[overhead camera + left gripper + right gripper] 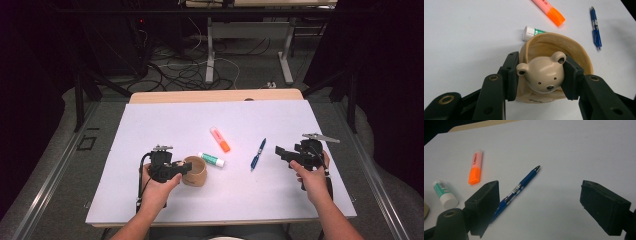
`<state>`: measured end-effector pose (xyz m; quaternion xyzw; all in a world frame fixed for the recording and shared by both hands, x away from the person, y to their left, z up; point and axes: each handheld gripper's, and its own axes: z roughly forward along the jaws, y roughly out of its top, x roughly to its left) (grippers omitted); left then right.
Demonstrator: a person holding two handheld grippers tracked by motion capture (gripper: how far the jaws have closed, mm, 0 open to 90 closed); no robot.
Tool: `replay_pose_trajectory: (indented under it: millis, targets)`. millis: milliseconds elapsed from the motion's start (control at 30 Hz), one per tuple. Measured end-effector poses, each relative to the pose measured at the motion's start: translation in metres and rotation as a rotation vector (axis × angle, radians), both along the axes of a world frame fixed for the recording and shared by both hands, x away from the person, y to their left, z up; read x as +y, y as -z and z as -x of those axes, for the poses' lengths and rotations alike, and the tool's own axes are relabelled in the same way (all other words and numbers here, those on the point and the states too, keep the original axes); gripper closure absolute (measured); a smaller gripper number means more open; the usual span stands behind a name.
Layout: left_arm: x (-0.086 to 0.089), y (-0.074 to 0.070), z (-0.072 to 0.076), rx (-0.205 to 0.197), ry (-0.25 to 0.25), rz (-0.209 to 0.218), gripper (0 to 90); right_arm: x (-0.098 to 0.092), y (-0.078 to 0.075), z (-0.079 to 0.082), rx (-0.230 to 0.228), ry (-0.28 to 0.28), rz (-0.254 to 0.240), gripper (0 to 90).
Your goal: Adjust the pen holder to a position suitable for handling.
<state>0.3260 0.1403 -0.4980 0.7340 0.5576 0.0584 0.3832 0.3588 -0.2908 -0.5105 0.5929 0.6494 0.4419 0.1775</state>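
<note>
Both pads of left tool [540,76] clamp bear cup [544,75]; right tool [539,205] gapes.

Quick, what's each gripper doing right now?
Left gripper: closed on the bear cup.
Right gripper: open, holding nothing.

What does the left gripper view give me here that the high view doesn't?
Left gripper view: the left gripper clamps the bear-shaped head on the beige cup, one pad on each side.

High view: the right gripper hangs open, away from the cup, beside the blue pen.

Both: cup, glue stick, orange highlighter, pen on the white table.
</note>
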Motion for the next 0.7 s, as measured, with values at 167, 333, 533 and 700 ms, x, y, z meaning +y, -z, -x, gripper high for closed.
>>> replay_pose_trajectory:
  millis: [167, 333, 533, 700]
  targets:
    - [0.002, 0.003, 0.003, -0.049, 0.054, -0.012, 55.3, 0.0, 0.0, -0.001, -0.004, -0.008, 0.006, 15.7]
    - [0.006, 0.006, 0.002, -0.106, 0.107, -0.003, 54.4, 0.0, 0.0, 0.0, 0.001, -0.002, 0.0, 15.7]
    - [0.015, 0.003, 0.0, -0.207, 0.191, 0.04, 49.2, 0.0, 0.001, -0.001, 0.01, -0.008, 0.002, 15.6]
    - [0.019, 0.003, 0.0, -0.235, 0.257, 0.031, 50.0, 0.001, 0.001, -0.001, 0.003, -0.001, 0.003, 15.7]
